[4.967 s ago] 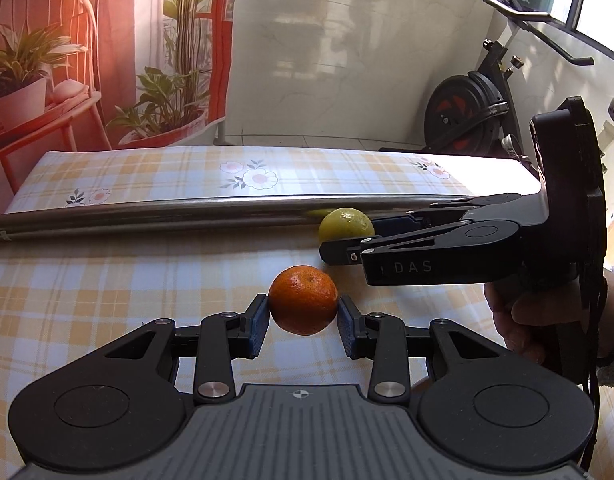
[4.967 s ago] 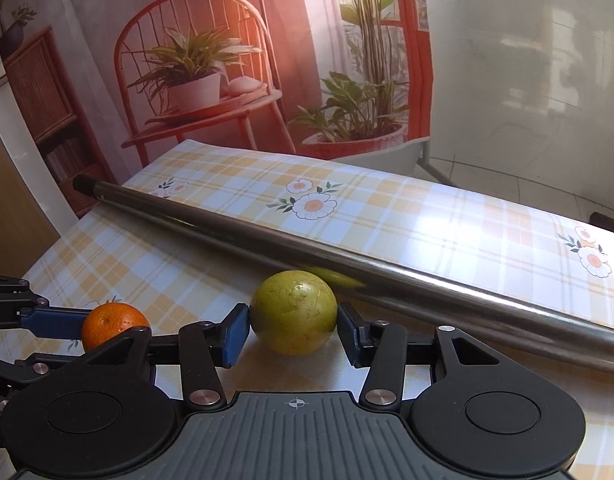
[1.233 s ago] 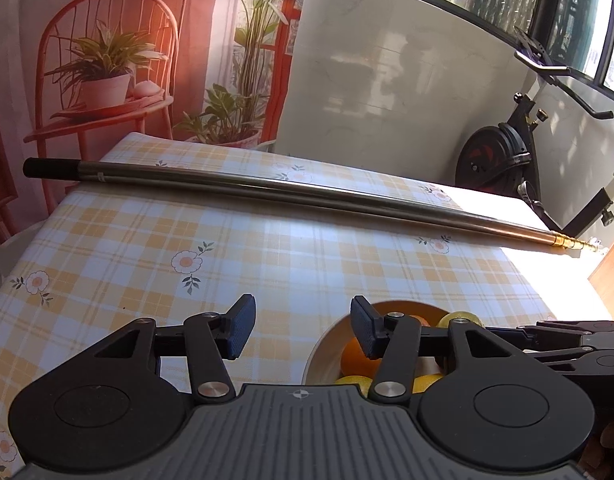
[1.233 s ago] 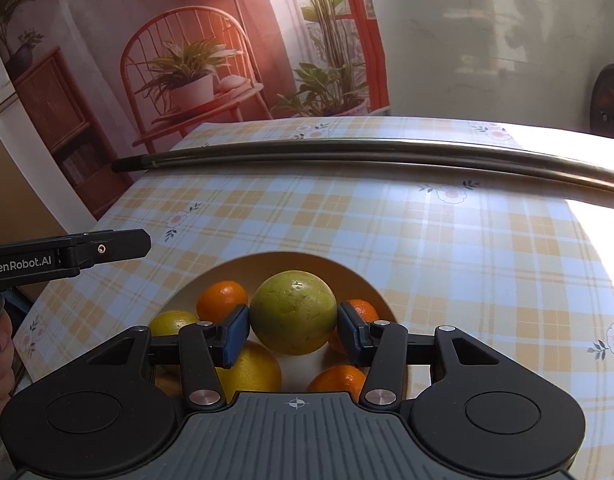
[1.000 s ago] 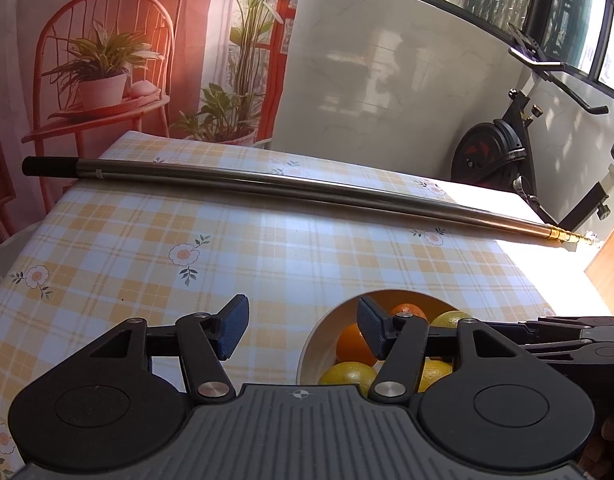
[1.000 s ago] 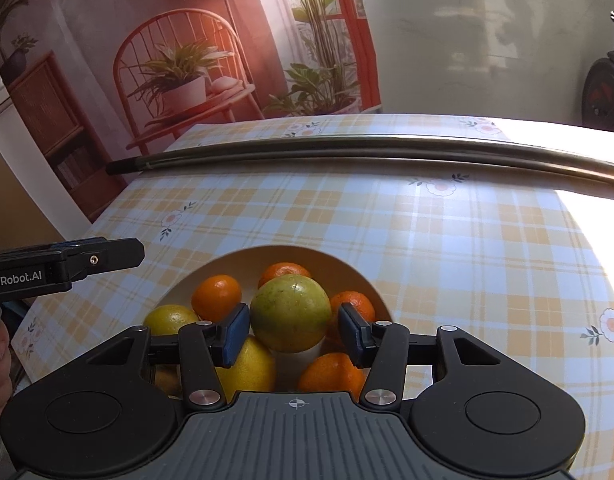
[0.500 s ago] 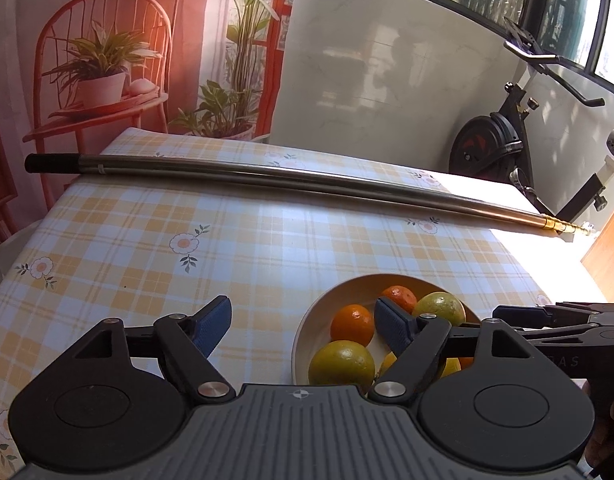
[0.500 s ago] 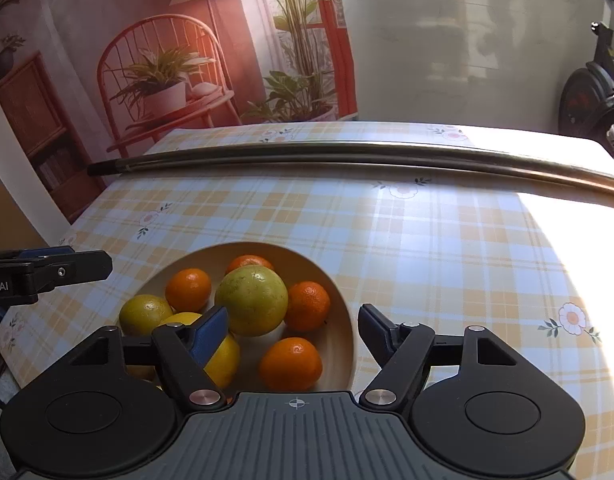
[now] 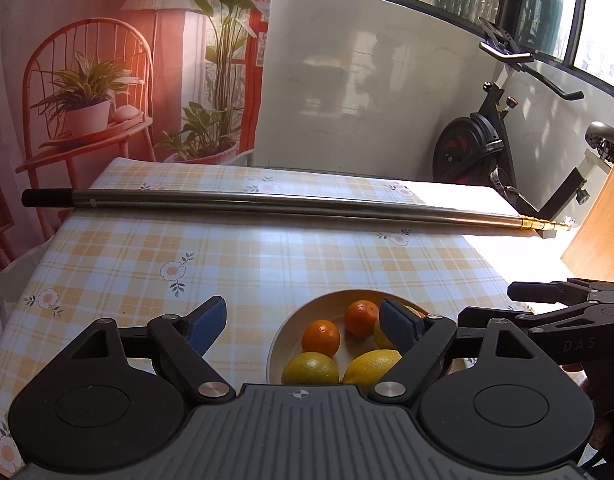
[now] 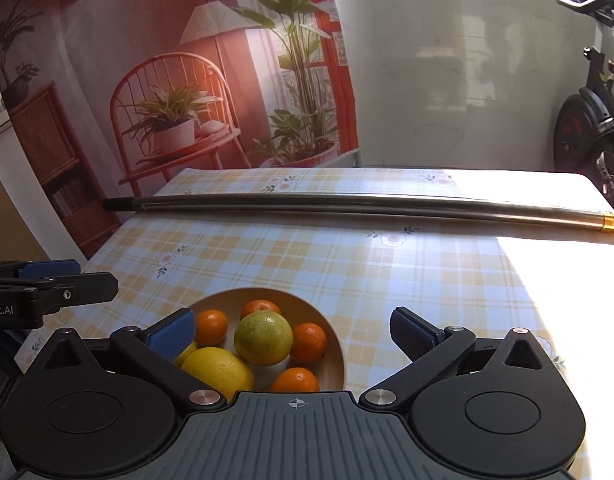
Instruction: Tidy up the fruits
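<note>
We see both grippers with jaws wide and holding nothing: the left gripper (image 9: pixel 303 320) and the right gripper (image 10: pixel 293 330). The fruits lie in the bowl (image 10: pixel 327 320) on the table (image 10: pixel 347 264), the green fruit (image 10: pixel 263 338) resting on top. A metal pole (image 10: pixel 347 202) lies far across the table.

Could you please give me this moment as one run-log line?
left gripper: open, empty | right gripper: open, empty | large yellow-green citrus fruit: in round beige bowl | loose fruit: none visible
</note>
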`<state>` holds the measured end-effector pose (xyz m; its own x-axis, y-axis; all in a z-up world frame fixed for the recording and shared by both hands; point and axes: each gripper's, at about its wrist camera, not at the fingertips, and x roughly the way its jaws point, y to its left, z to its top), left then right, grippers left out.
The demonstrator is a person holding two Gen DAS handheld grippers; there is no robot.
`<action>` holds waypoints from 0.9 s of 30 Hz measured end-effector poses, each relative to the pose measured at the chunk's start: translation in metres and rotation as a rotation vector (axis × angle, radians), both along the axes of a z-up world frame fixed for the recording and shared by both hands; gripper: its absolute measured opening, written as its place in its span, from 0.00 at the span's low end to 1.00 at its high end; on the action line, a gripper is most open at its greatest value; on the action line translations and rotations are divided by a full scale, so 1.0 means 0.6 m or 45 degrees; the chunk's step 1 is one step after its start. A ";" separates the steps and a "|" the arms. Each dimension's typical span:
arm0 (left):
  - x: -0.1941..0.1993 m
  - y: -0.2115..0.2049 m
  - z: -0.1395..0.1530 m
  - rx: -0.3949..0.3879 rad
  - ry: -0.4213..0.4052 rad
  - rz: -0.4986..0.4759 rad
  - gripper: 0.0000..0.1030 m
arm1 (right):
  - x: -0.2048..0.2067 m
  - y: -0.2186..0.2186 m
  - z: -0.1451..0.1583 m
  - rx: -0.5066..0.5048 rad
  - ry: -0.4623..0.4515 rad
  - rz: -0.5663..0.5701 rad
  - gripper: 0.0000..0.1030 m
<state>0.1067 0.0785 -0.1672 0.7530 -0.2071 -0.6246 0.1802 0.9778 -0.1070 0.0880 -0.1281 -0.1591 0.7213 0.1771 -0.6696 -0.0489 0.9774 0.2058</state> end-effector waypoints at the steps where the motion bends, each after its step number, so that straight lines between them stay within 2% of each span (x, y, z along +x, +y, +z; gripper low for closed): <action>1: -0.004 -0.001 0.011 -0.004 -0.014 -0.003 0.83 | -0.004 -0.001 0.013 0.000 -0.020 -0.005 1.00; 5: -0.022 -0.002 0.057 -0.077 -0.082 -0.017 0.84 | -0.020 -0.005 0.069 -0.023 -0.100 -0.039 1.00; 10: -0.056 -0.024 0.116 -0.068 -0.211 -0.038 0.87 | -0.045 -0.012 0.140 -0.103 -0.211 -0.079 1.00; 14: -0.075 -0.036 0.153 -0.082 -0.260 -0.057 0.89 | -0.069 -0.020 0.191 -0.125 -0.305 -0.111 1.00; 27: -0.151 -0.092 0.249 0.042 -0.556 -0.068 0.99 | -0.142 -0.036 0.299 -0.148 -0.485 -0.147 1.00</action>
